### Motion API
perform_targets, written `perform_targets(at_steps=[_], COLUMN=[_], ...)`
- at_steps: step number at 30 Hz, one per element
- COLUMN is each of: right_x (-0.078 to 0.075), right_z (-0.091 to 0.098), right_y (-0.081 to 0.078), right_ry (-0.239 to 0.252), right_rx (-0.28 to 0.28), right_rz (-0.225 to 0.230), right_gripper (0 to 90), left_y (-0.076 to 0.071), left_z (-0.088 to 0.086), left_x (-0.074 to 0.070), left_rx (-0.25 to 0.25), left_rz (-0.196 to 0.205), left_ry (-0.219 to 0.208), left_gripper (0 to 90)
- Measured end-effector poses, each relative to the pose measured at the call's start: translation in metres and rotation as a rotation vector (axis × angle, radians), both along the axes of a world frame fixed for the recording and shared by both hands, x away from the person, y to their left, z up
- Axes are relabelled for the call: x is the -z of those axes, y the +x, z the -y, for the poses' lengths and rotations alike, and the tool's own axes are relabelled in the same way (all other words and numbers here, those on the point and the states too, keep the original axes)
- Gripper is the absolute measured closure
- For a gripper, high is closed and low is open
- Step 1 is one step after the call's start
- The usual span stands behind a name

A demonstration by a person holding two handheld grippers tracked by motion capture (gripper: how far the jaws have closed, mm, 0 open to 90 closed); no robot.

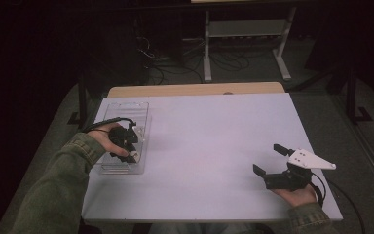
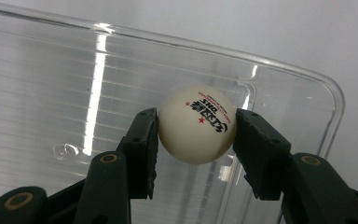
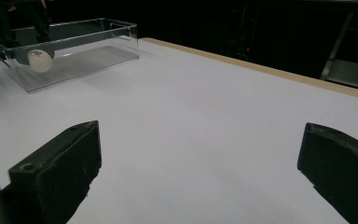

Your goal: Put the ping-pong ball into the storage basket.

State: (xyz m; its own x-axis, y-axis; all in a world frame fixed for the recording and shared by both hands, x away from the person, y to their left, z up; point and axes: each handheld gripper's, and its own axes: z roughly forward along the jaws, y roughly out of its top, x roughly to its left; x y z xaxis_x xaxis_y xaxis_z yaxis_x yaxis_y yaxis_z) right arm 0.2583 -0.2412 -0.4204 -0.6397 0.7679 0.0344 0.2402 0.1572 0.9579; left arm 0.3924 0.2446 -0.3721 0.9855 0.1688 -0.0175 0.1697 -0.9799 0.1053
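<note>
Left hand-held gripper (image 2: 196,128) pinching a white ball (image 2: 197,125) directly above the clear bin (image 2: 37,93) floor; right hand-held gripper (image 1: 271,160) spread wide, empty, well apart across the tabletop (image 1: 209,141).

This looks like a lab or test room set up for recording handling work, though the surroundings are too dark to be sure. A plain white table (image 1: 209,146) with a wooden edge stands on grey carpet, and behind it loose black cables (image 1: 175,63) trail across the floor around the legs of a white metal bench frame (image 1: 246,34). The person at the table holds instrumented tools instead of working bare-handed, the right gripper (image 1: 270,161) carrying a grey three-cornered plate and a trailing cable, which suits a research setting more than a home or shop.
</note>
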Motion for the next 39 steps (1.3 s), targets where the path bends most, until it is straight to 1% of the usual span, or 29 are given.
perform_targets(at_steps=[4,5,6,9,11,13,16,18,19,22,25,27,30,33,36,37,38,39], right_x=[0.0,0.0,0.0,0.0,0.0,0.0,0.0,0.0,0.0,0.0,0.0,0.0,0.0,0.0,0.0,0.0,0.0,0.0], right_z=[0.0,0.0,0.0,0.0,0.0,0.0,0.0,0.0,-0.001,-0.001,-0.001,-0.001,-0.001,-0.001,-0.002,-0.002,-0.002,-0.002], right_y=[0.0,0.0,0.0,0.0,0.0,0.0,0.0,0.0,0.0,0.0,0.0,-0.001,0.0,-0.001,-0.001,-0.001,-0.001,-0.001], right_ry=[-0.001,-0.001,-0.001,-0.001,-0.002,-0.003,-0.003,-0.004,-0.003,-0.005,-0.007,-0.007,-0.007,-0.008,-0.009,-0.008,-0.009,-0.01], right_rx=[-0.001,-0.001,-0.001,-0.001,-0.002,-0.002,-0.003,-0.003,-0.003,-0.004,-0.005,-0.006,-0.006,-0.007,-0.009,-0.009,-0.01,-0.011], right_rz=[0.001,0.001,0.001,0.001,0.001,0.001,0.0,0.0,0.0,-0.002,-0.002,-0.002,-0.003,-0.005,-0.008,-0.008,-0.009,-0.01], right_gripper=[0.0,0.0,0.0,0.0,0.0,0.0,0.0,0.0,0.0,0.0,0.0,0.0,0.0,0.0,0.0,0.0,0.0,0.0], left_y=[0.0,0.0,0.001,0.002,0.003,0.004,0.004,0.004,0.004,0.005,0.005,0.006,0.005,0.004,0.004,0.003,0.003,0.002], left_z=[-0.002,-0.002,-0.002,-0.003,-0.003,-0.003,-0.004,-0.004,-0.004,-0.005,-0.006,-0.006,-0.007,-0.007,-0.009,-0.01,-0.011,-0.011], left_x=[-0.002,-0.001,-0.002,-0.004,-0.005,-0.005,-0.007,-0.009,-0.009,-0.01,-0.011,-0.013,-0.017,-0.021,-0.025,-0.027,-0.029,-0.03], left_rx=[-0.009,-0.021,-0.024,-0.047,-0.061,-0.072,-0.089,-0.089,-0.088,-0.106,-0.111,-0.123,-0.14,-0.157,-0.2,-0.223,-0.238,-0.247], left_rz=[0.004,0.006,0.018,0.029,0.038,0.045,0.075,0.09,0.096,0.138,0.154,0.163,0.158,0.188,0.21,0.221,0.213,0.194], left_ry=[-0.006,-0.013,-0.014,-0.028,-0.03,-0.034,-0.038,-0.038,-0.035,-0.015,-0.006,-0.021,-0.032,-0.031,-0.039,-0.041,-0.039,-0.042], left_gripper=[50.5,50.5,50.5,49.5,44.2,40.9,34.0,29.5,26.0,16.6,14.3,12.4,3.4,2.0,1.9,1.7,0.3,0.0])
